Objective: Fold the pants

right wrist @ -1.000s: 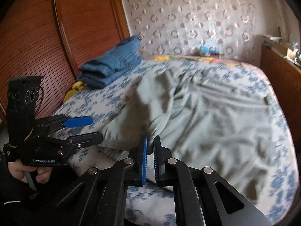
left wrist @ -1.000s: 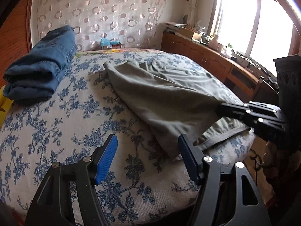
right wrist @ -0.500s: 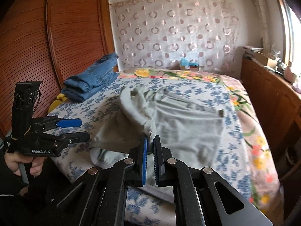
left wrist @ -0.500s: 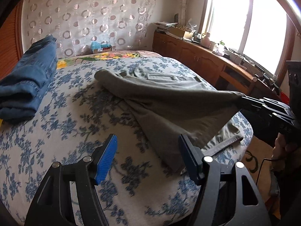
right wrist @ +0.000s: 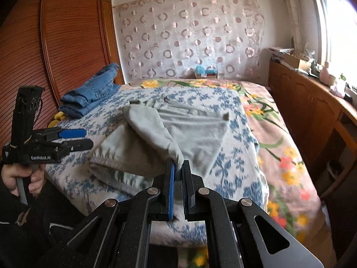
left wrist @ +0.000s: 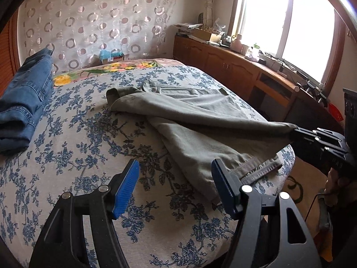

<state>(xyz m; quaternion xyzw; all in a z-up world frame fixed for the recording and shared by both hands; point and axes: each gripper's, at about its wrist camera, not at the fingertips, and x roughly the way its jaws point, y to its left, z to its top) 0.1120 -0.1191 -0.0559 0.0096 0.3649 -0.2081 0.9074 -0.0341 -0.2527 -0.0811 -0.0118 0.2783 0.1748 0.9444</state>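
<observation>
One leg of the pants (left wrist: 200, 120) was pinched in the right gripper (right wrist: 178, 174) off the bed's (left wrist: 78, 156) near edge, its length running away toward the waistband. The left gripper (left wrist: 176, 185) hung open and empty, nearer the other leg's hem.

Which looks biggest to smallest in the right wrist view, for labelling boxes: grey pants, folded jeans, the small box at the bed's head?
1. Grey pants, pinched by the right gripper.
2. Folded jeans, clearly smaller, though they lie farther from the camera.
3. Small box, smallest and farthest.
</observation>
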